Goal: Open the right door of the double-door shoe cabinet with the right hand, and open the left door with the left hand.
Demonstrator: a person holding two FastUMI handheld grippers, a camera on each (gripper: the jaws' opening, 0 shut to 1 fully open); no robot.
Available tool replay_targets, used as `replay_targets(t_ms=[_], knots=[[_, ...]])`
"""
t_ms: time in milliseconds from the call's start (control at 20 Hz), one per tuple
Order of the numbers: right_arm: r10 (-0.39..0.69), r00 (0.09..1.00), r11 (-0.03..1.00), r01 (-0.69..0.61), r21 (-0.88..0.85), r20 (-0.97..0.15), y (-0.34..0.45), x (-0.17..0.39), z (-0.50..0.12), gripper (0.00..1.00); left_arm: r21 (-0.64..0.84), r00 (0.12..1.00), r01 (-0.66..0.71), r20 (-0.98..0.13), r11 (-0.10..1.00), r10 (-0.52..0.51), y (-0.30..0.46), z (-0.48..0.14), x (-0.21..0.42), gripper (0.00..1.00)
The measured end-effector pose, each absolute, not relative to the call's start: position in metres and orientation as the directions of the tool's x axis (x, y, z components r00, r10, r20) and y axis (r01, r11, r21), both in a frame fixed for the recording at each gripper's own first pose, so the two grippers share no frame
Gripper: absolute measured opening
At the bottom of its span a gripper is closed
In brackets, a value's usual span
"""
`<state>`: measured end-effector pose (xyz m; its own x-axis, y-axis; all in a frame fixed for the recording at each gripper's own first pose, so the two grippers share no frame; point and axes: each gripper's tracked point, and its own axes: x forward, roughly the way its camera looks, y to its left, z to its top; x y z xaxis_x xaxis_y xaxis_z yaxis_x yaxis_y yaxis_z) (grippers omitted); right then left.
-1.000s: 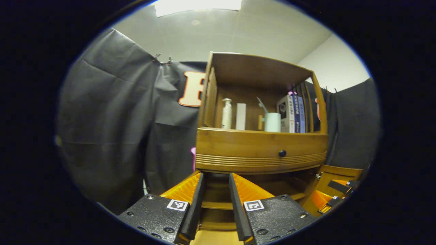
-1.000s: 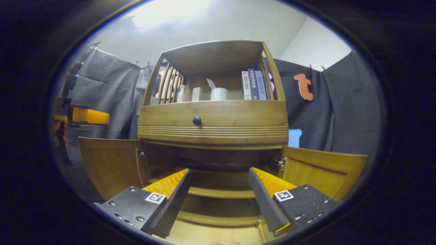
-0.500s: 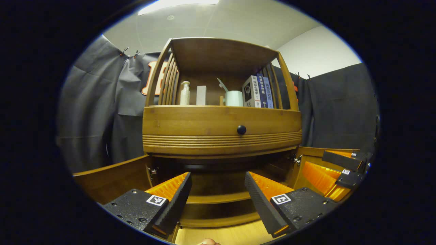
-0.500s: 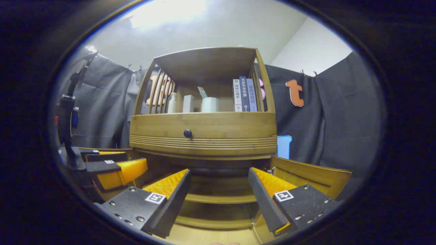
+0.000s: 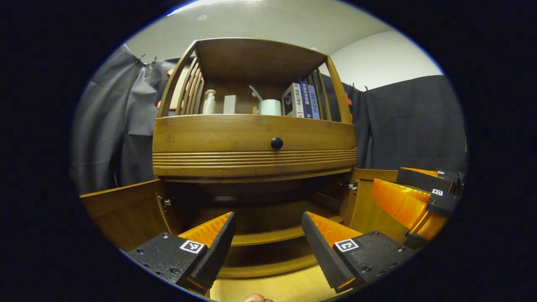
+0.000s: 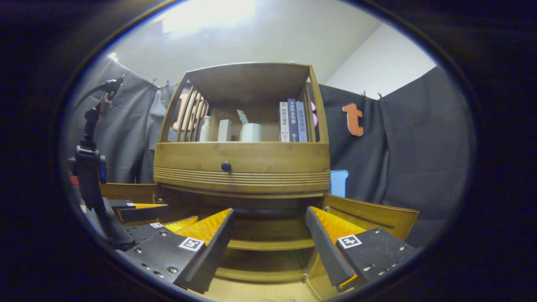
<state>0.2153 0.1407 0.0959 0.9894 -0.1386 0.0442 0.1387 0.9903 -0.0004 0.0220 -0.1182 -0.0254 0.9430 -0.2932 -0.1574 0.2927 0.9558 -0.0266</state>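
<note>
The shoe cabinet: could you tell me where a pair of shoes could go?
Behind the open left door and right door, the lower shelves lie bare. The top shelf is crowded: bottle, box, cup, books.

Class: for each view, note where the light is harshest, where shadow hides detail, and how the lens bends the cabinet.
Right gripper view: ceiling light blown out; cabinet front bows. Left gripper view: glare thin along the top edge; lower compartment under the drawer dark; shelves curve.
</note>
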Motion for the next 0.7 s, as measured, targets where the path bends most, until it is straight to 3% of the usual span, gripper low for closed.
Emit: replay_targets(t_ms=[150, 300, 350, 450, 500, 650, 700], knots=[[-0.214, 0.976, 0.977, 0.215, -0.009, 0.048, 0.127, 0.195, 0.097, 1.0, -0.039, 0.915, 0.374, -0.151, 0.927, -0.375, -0.142, -0.027, 0.017, 0.97], [-0.291, 0.956, 0.956, 0.292, -0.017, 0.049, 0.105, 0.171, 0.099, 0.96, -0.066, 0.879, 0.449, -0.146, 0.891, -0.453, -0.174, -0.027, 0.008, 0.97], [-0.31, 0.949, 0.95, 0.312, -0.02, 0.051, 0.098, 0.163, 0.101, 1.0, -0.071, 0.867, 0.474, -0.135, 0.878, -0.479, -0.188, -0.023, 0.003, 0.99], [-0.338, 0.939, 0.94, 0.34, -0.031, 0.057, 0.072, 0.144, 0.104, 0.96, -0.081, 0.846, 0.516, -0.108, 0.853, -0.522, -0.218, -0.011, -0.011, 0.97], [-0.346, 0.936, 0.936, 0.349, -0.036, 0.062, 0.06, 0.134, 0.107, 1.0, -0.09, 0.836, 0.533, -0.099, 0.842, -0.54, -0.235, -0.005, -0.019, 0.96], [-0.362, 0.929, 0.93, 0.365, -0.033, 0.083, 0.015, 0.105, 0.115, 0.96, -0.107, 0.819, 0.558, -0.091, 0.823, -0.567, -0.287, 0.006, -0.046, 0.96], [-0.359, 0.929, 0.931, 0.363, -0.028, 0.09, -0.002, 0.097, 0.118, 1.0, -0.103, 0.818, 0.56, -0.086, 0.822, -0.568, -0.305, 0.01, -0.055, 0.96]])
